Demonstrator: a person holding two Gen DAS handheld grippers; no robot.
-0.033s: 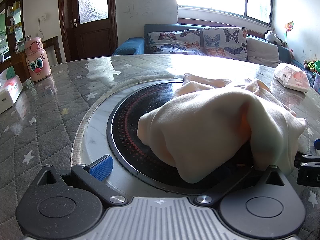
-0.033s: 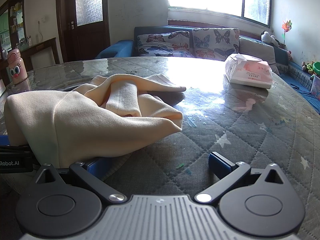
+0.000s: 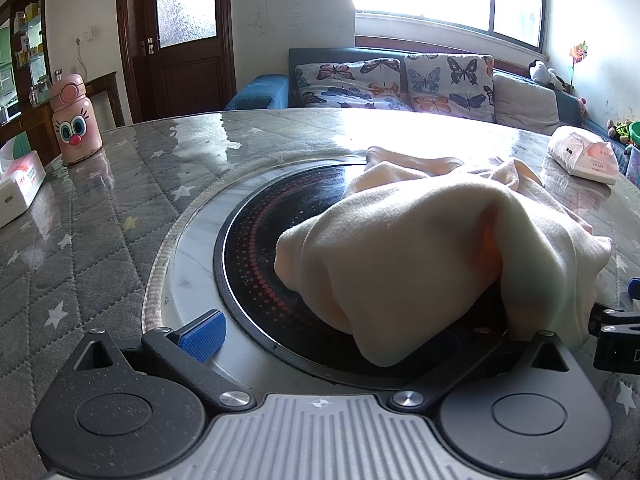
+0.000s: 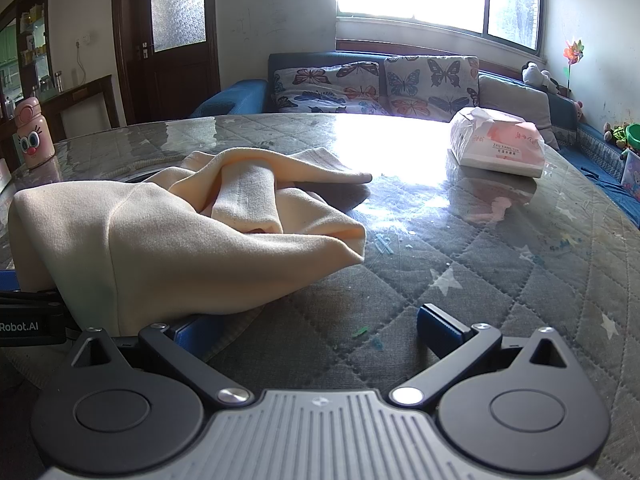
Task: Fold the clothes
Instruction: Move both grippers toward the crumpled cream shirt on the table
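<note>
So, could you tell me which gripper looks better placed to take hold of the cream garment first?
Probably the left gripper: the cream garment droops between its open fingers. The right gripper has cloth only over its left finger.

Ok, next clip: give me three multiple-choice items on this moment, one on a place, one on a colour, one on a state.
1. Where does the garment lie?
A. partly over the black hob
B. on the sofa
C. on the floor

2. What colour is the cartoon bottle?
A. green
B. pink
C. black

3. How do the right gripper jaws stand?
A. shut on the tissue pack
B. shut on nothing
C. wide open

Key: 1 A, the cloth covers the hob's right side; 2 B, its body and cap are pink; 3 C, the blue pads stand far apart.
</note>
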